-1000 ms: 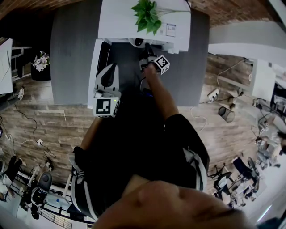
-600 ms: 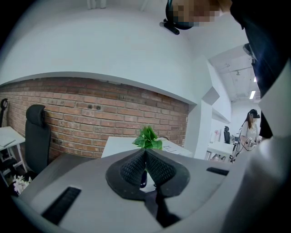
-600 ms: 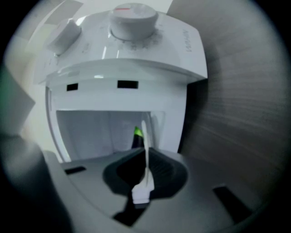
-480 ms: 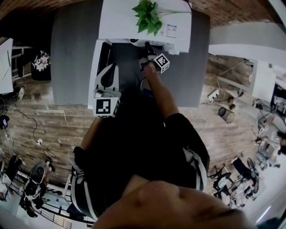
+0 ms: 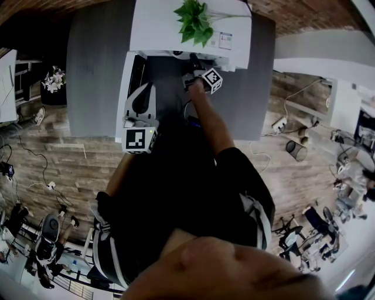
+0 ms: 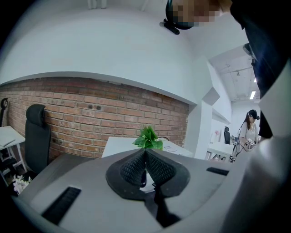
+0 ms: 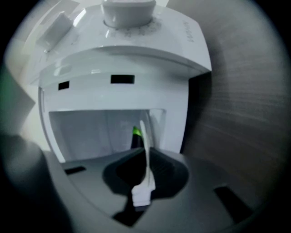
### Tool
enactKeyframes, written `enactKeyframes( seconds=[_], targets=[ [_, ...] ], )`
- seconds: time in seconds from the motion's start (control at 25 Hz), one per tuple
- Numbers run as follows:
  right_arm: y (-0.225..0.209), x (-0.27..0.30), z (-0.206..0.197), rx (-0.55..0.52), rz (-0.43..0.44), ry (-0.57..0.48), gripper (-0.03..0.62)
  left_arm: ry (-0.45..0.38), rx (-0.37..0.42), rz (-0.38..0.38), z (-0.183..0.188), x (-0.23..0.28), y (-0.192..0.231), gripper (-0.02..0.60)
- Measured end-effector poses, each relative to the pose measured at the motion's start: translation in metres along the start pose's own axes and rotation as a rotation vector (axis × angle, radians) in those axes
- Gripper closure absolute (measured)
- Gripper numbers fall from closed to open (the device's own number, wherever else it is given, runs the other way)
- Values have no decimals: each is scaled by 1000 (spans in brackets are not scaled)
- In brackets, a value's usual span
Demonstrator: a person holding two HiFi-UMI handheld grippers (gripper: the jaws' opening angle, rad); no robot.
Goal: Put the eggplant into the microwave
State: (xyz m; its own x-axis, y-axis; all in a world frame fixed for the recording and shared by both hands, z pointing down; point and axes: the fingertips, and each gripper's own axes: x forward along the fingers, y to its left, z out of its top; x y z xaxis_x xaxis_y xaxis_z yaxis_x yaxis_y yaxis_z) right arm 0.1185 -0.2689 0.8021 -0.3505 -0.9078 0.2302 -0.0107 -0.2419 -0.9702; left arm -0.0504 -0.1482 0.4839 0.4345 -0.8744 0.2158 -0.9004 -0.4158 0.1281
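Note:
The white microwave stands at the back of the grey table, its door swung open to the left. In the right gripper view its pale cavity fills the middle. My right gripper is shut on the dark eggplant, whose green stem tip points into the opening. In the head view that gripper sits at the cavity's mouth; the eggplant is hidden there. My left gripper hangs beside the open door, shut and empty, its pads pressed together.
A green potted plant sits on top of the microwave and also shows over the left gripper's jaws. A brick wall is behind. A control dial tops the microwave front. Wood floor surrounds the table.
My right gripper has edged a little farther toward the microwave opening with the eggplant. The left gripper has stayed where it was.

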Motion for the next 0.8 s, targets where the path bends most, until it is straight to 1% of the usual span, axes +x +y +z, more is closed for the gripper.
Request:
enactKeyframes(
  seconds=[0.12,0.36,0.6,0.68,0.8],
  targets=[
    [-1,0,1,9,11,-5,551,1,3,-2,0,0,0,545],
    [-1,-4,4,-2,0,-14,546,-12,8,-4,2,0,-2,545],
    [-1,-10,6,-9,-1,-23,511,-27,15,-10,3,-1,-3,545],
    [0,-14,7,-16,-6,-27,508,-32,22,-14,3,-3,-4,545],
    [1,-20,7,-28,-18,-28,508,-33,11,-11,5,-5,-5,545]
  ],
)
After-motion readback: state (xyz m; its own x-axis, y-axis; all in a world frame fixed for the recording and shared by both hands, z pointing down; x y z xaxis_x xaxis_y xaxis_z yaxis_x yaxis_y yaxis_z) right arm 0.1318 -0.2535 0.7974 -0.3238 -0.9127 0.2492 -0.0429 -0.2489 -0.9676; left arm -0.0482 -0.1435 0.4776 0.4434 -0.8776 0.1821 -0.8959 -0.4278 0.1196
